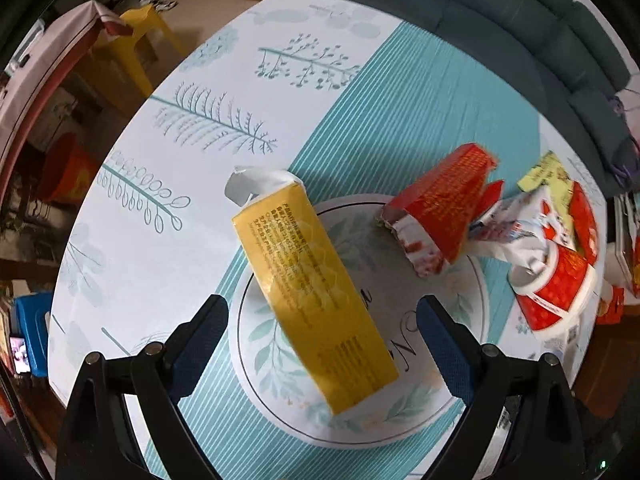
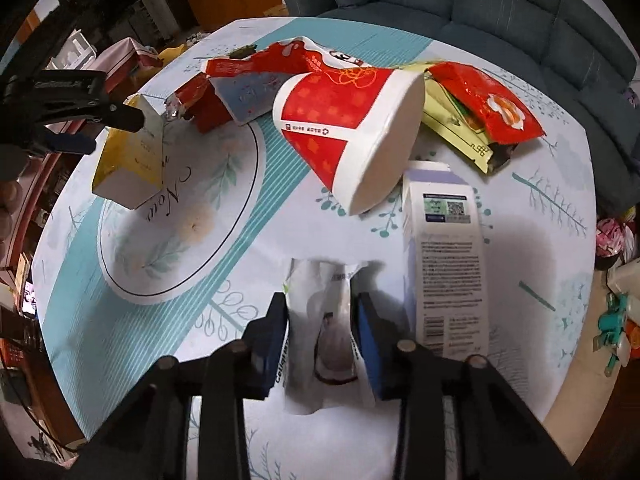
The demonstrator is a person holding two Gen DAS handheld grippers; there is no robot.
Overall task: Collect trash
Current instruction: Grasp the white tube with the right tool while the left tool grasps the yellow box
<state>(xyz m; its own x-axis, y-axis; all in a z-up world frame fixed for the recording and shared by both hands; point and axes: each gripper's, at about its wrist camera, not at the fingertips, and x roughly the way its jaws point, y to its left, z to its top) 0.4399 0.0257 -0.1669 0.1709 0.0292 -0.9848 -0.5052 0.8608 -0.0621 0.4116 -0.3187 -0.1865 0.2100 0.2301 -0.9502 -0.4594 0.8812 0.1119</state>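
A yellow carton (image 1: 308, 288) lies on the round table, between the fingers of my left gripper (image 1: 322, 316), which is open around it without touching. In the right wrist view the same carton (image 2: 128, 160) sits at the left under the left gripper (image 2: 80, 128). My right gripper (image 2: 320, 316) is shut on a white plastic wrapper (image 2: 324, 328) just above the tablecloth. A red and white paper cup (image 2: 352, 136) lies on its side, with a red box (image 1: 444, 208), crumpled red wrappers (image 2: 488, 104) and a white and purple box (image 2: 444, 256) nearby.
The table (image 1: 192, 240) has a white and teal leaf-print cloth with a round printed medallion (image 2: 160, 248). A dark teal sofa (image 2: 520, 12) stands behind it. A yellow stool (image 1: 136, 40) and cluttered shelves are at the left.
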